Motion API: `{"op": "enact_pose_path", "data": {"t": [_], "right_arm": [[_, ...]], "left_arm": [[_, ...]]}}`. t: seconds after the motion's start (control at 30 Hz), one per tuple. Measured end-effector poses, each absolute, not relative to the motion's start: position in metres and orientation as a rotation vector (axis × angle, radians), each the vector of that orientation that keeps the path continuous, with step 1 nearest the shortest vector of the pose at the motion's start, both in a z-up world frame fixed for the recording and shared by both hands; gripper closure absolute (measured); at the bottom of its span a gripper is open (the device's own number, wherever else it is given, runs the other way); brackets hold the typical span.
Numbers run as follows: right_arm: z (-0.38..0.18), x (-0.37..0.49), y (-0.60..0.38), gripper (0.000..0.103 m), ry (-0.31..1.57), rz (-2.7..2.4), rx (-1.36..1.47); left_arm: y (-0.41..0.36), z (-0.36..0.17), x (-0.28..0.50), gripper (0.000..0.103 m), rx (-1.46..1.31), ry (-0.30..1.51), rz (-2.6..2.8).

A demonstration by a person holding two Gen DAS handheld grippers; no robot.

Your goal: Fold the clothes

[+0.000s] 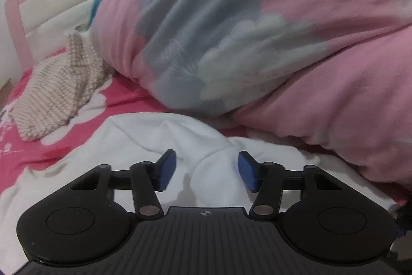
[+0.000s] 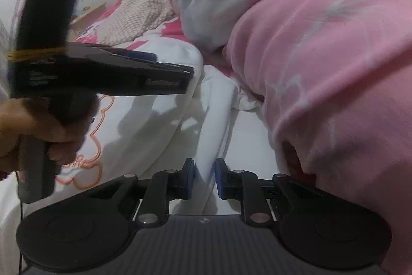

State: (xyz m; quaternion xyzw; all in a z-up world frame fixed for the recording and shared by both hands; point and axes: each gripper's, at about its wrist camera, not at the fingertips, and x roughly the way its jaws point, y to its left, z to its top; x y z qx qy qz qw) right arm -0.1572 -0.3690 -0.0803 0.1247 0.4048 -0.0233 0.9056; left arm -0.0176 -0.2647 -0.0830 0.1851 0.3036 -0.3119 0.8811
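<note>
A white garment (image 1: 144,135) lies crumpled on the bed, with an orange cartoon outline (image 2: 95,141) printed on it. In the left wrist view my left gripper (image 1: 207,172) hovers over a raised fold of it; the blue pads (image 1: 167,169) stand apart on either side and do not press the cloth. In the right wrist view my right gripper (image 2: 205,179) has its pads close together, pinching a narrow ridge of the same white garment (image 2: 206,146). A person's hand (image 2: 38,125) holds the left gripper's handle at the left of that view.
A bulky pink and grey-blue duvet (image 1: 283,30) is heaped right behind the garment. A beige knitted piece (image 1: 56,89) lies at the far left on the pink patterned sheet (image 1: 20,151). A pink and cream headboard (image 1: 51,4) closes off the far end.
</note>
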Motion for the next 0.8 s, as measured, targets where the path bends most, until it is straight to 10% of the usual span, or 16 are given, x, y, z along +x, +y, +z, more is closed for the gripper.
{"op": "enact_pose_path", "data": {"t": [0.23, 0.47, 0.67, 0.77, 0.8], "right_arm": [[-0.090, -0.145, -0.366, 0.082, 0.821, -0.035, 0.261], [-0.097, -0.145, -0.371, 0.082, 0.816, -0.003, 0.250], [-0.099, -0.146, -0.371, 0.082, 0.816, 0.007, 0.246], [-0.099, -0.149, -0.371, 0.082, 0.814, 0.008, 0.247], [-0.099, -0.149, -0.371, 0.082, 0.813, 0.009, 0.248]], "left_arm": [[-0.209, -0.096, 0.020, 0.089, 0.031, 0.761, -0.672], [-0.140, -0.105, 0.055, 0.087, -0.336, 0.882, -0.648], [-0.182, -0.080, 0.050, 0.047, -0.139, 0.808, -0.691], [-0.220, -0.086, 0.049, 0.049, 0.073, 0.816, -0.650], [-0.225, -0.088, 0.049, 0.065, 0.103, 0.799, -0.638]]}}
